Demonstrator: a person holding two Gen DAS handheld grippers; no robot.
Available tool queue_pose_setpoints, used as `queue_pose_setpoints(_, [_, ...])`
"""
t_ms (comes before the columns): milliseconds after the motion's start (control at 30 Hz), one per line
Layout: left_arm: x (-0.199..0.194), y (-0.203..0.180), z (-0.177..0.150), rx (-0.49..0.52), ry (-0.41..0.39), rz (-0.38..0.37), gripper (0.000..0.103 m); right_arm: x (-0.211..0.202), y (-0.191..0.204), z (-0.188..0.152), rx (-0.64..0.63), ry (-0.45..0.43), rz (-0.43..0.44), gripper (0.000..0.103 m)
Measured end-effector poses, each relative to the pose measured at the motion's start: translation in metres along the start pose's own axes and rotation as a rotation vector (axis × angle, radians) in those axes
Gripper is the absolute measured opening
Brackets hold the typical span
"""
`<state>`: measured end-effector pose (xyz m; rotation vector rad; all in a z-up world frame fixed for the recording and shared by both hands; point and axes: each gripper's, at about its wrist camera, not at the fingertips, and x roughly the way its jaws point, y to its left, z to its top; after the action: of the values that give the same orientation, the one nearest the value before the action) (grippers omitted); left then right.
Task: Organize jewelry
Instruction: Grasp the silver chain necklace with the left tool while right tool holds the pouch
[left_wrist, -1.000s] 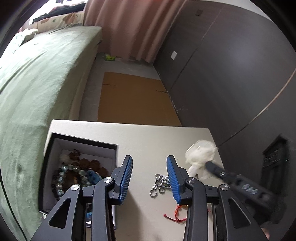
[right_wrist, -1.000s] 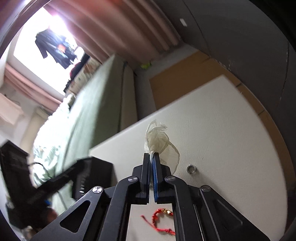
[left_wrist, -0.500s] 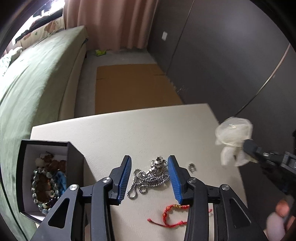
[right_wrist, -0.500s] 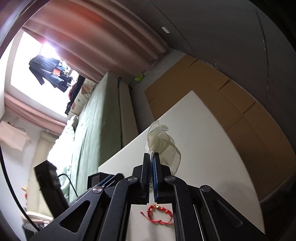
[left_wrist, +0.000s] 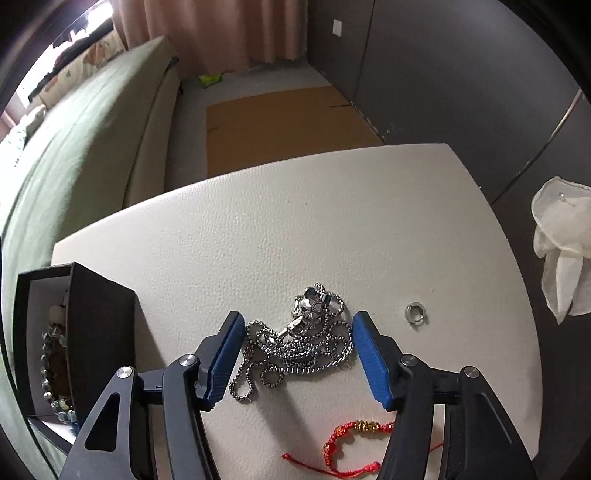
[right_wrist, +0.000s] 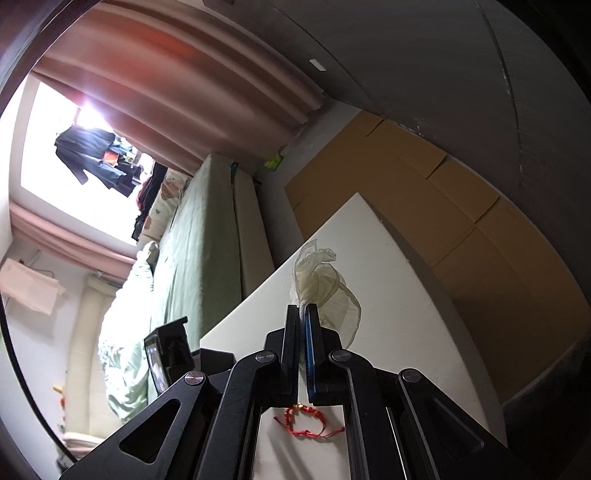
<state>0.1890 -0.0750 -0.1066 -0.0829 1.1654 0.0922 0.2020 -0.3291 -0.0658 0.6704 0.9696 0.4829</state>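
Note:
A silver chain necklace (left_wrist: 301, 341) lies bunched on the white table (left_wrist: 258, 229). My left gripper (left_wrist: 297, 354) is open, low over the table, with a blue pad on each side of the chain. A small silver ring (left_wrist: 414, 312) lies to its right. A red string bracelet (left_wrist: 351, 441) lies nearer, and it also shows in the right wrist view (right_wrist: 308, 422). My right gripper (right_wrist: 302, 314) is shut on a sheer white organza pouch (right_wrist: 325, 284) and holds it up above the table; the pouch shows at the right edge of the left wrist view (left_wrist: 561, 240).
An open black box (left_wrist: 62, 343) with beaded bracelets stands at the table's left edge; its corner shows in the right wrist view (right_wrist: 168, 350). A green bed (left_wrist: 74, 140), flat cardboard (left_wrist: 284, 129) on the floor and dark cabinets (left_wrist: 461, 74) surround the table.
My left gripper has shifted right from beside the box and come down around the silver chain. My right gripper has lifted the pouch higher and further right, away from the table.

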Motion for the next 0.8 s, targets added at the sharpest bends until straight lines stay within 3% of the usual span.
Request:
queue_pose_setpoints(233, [-0.002,0.002,-0.006,0.01,-0.031,-0.003,0.06,-0.004,-0.003,0.002,0.019,-0.005,0.007,0.005])
queue_pose_setpoints(300, [-0.006,-0.004,-0.014,0.021,-0.047,-0.007,0.049,-0.002,-0.004,0.002,0.025,0.001,0.014,0.005])
queue_pose_setpoints(367, [-0.008,-0.008,-0.016,0.044,-0.056,-0.012,0.025,-0.001,-0.003,0.001,0.028,0.006,0.02,0.005])
queue_pose_setpoints(433, [-0.01,-0.013,-0.019,0.066,-0.06,-0.011,0.017,-0.002,-0.002,0.002,0.024,0.009,0.027,0.005])
queue_pose_setpoints(800, [-0.034,-0.008,-0.026,0.049,-0.056,-0.044,0.016,-0.011,-0.001,0.004,0.004,0.008,0.036,0.005])
